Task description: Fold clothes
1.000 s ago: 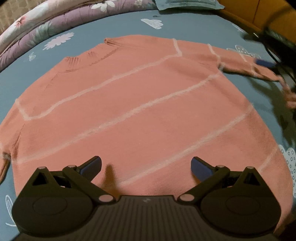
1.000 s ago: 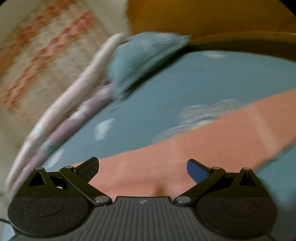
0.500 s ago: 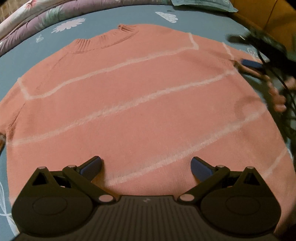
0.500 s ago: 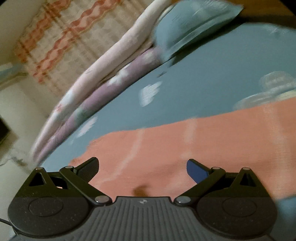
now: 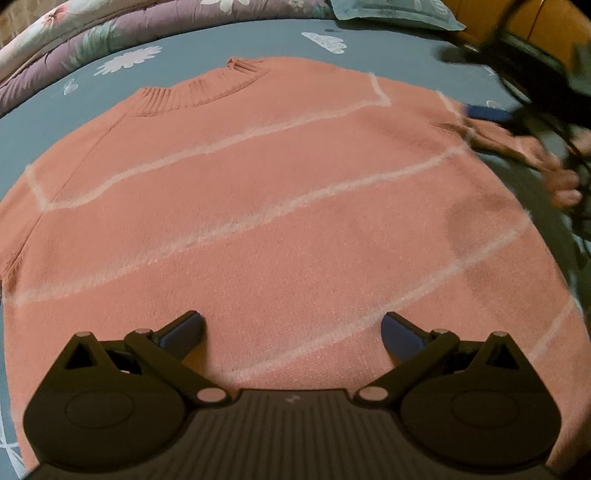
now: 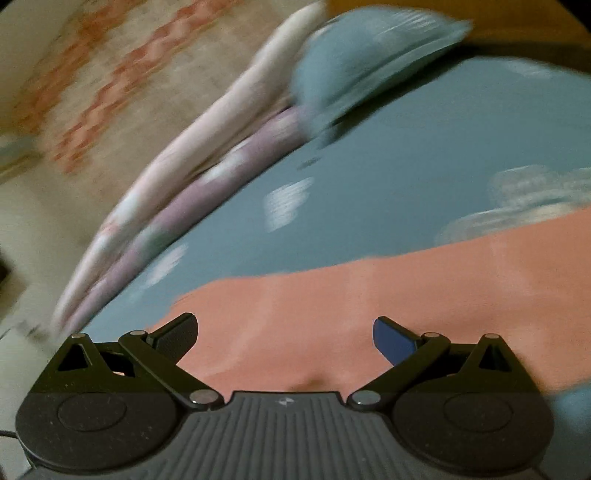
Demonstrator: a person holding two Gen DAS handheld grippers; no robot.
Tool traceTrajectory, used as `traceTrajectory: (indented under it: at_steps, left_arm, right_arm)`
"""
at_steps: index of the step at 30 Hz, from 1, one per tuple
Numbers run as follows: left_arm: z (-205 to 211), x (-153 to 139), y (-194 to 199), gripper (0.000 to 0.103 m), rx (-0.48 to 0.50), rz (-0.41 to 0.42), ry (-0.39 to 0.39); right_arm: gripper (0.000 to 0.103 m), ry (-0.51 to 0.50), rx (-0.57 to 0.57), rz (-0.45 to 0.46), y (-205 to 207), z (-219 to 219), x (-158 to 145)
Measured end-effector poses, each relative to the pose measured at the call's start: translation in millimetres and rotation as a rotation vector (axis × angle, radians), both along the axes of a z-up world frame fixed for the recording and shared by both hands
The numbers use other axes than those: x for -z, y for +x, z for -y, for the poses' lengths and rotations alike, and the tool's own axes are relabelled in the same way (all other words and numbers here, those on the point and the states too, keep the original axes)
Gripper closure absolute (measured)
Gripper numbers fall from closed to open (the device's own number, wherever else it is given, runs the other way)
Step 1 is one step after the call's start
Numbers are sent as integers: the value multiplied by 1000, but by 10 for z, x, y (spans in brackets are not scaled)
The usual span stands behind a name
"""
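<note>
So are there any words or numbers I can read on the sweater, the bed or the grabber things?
No readable words or numbers anywhere.
Left gripper: a tiny pale mark on its black body, not letters I can read.
Right gripper: the same tiny mark, unreadable.
Pink sweater: only pale stripes, no label showing.
Blue bedsheet: only flower and cloud pictures.

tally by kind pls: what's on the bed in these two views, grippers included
Sweater, salmon pink with pale stripes, flat on the bedsheet: 1
Pillow, teal: 1
Quilt, floral purple, rolled along the far edge: 1
Grippers, both open: 2 (left gripper, right gripper)
Total: 5
</note>
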State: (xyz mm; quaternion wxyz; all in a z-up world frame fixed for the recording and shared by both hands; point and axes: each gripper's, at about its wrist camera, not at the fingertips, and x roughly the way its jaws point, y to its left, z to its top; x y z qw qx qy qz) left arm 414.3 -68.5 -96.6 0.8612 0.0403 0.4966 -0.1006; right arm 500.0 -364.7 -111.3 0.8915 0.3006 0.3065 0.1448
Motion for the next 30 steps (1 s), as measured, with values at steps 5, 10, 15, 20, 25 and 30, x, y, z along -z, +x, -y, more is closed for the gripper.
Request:
traceTrajectory:
  at_steps: [5, 10, 15, 20, 25, 30]
  left_arm:
    - [8, 5, -16, 1, 7, 7, 0]
    - [-11, 6, -9, 1, 9, 9, -4]
    - [-17, -2, -6, 1, 9, 4, 0]
    - [4, -10, 10, 1, 3, -1, 14]
    - [51, -26, 2, 1, 14, -5, 31]
    - [-15, -7, 1, 1, -4, -11, 6]
  right_arm:
    - [0, -79, -20, -7, 182, -64, 131]
    - [0, -117, 193, -18, -113, 746, 109]
    - [0, -104, 425, -26, -610, 1637, 110]
    - [0, -115, 584, -38, -917, 2148, 91]
    - [0, -212, 530, -36, -851, 1997, 36]
    - [0, -427, 579, -141, -673, 1969, 70]
